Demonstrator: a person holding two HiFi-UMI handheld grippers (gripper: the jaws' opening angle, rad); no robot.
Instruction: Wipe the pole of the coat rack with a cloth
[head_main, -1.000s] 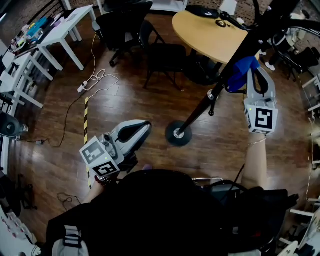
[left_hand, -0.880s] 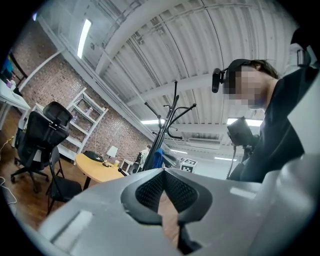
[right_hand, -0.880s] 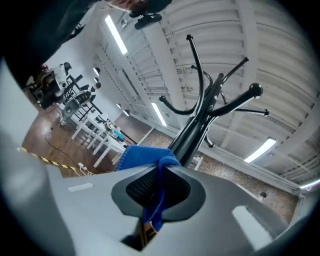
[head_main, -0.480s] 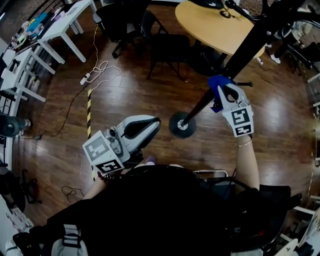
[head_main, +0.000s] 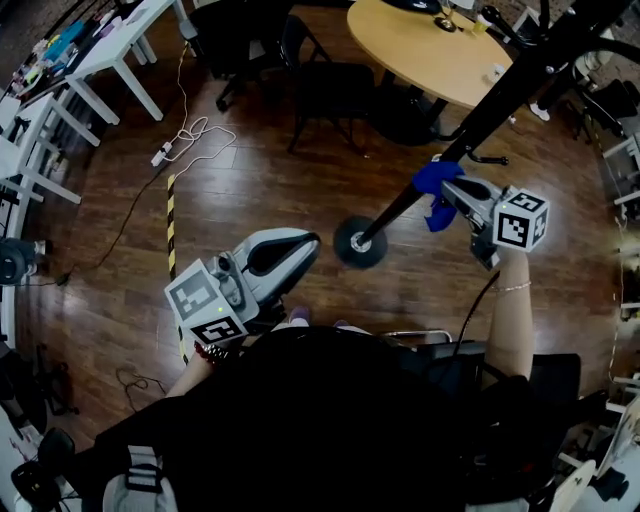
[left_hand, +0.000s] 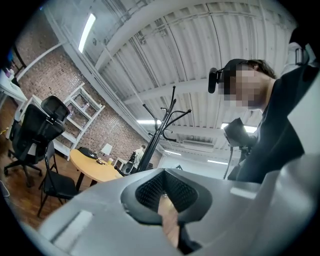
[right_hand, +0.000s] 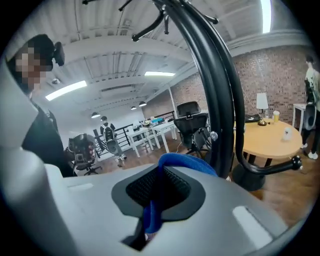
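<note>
1. The right hand-held gripper (head_main: 455, 190) is clenched on the blue cloth (head_main: 434, 192). The cloth bunches out ahead of the jaws and appears to touch the lower part of the pole (head_main: 480, 105), above the round base (head_main: 358, 242) on the wooden floor (head_main: 250, 190).
2. Press the cloth, not the grey jaw shells, against the pole. The right gripper view shows the bunch just beside the black tube, so a slight lean inward would probably seat it.
3. Wipe along the pole's length in long passes, turning the wrist to reach its far side.
4. Mind the curved hook (right_hand: 265, 169) low on the pole, since it could snag the cloth.
5. The left hand-held gripper (head_main: 300, 245) is clenched on nothing and sits well apart from the rack. It could steady the pole if the rack rocks.
</note>
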